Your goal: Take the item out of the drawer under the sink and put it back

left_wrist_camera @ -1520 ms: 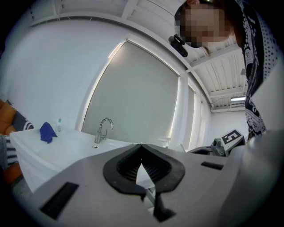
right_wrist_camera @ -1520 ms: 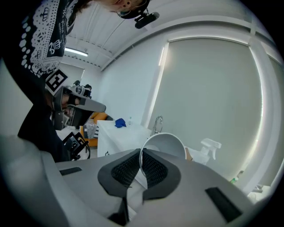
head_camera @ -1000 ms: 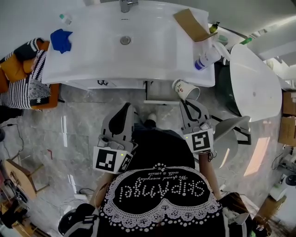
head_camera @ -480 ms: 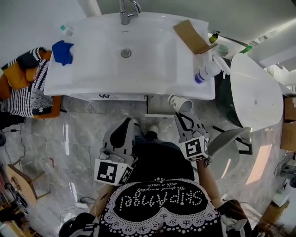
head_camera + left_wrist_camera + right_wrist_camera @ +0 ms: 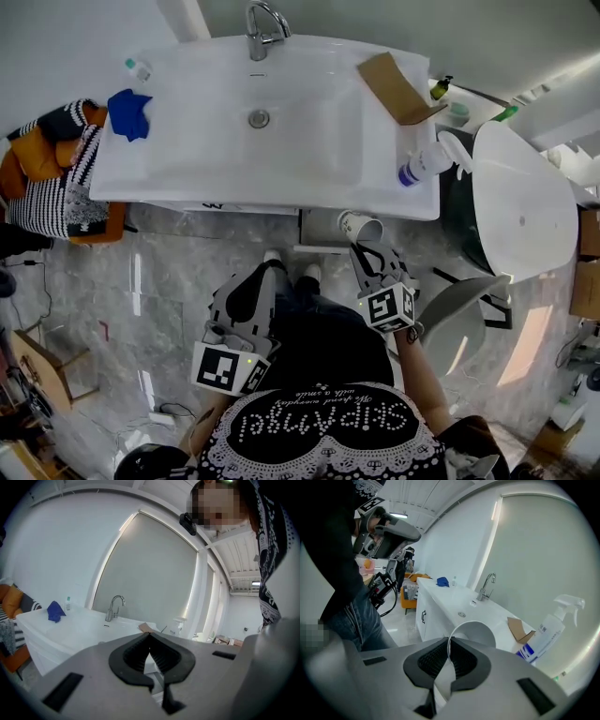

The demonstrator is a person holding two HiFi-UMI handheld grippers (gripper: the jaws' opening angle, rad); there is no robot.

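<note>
Right gripper is closed on the wall of a white paper cup, one jaw inside the mouth and one outside, so the cup hangs tipped on its side off the gripper's tip. From its own view the thin rim of the cup runs straight down between the ribbed pads of the right gripper.

The cup sits just below the front edge of the white sink surface, toward that edge's right end, at the dark opening under the sink where the drawer seems to be.

I'd judge the cup very light and easily crushed. Its wall is soft, but the rolled lip is the stiffest part, so a pinch at the rim with gentle pressure looks like the right hold. A harder squeeze would likely crease it.

Left gripper hangs lower, in front of the person's legs, its jaws together with nothing in them, as the left gripper shows in its own view.

A spray bottle lies near the surface's front right corner.
</note>
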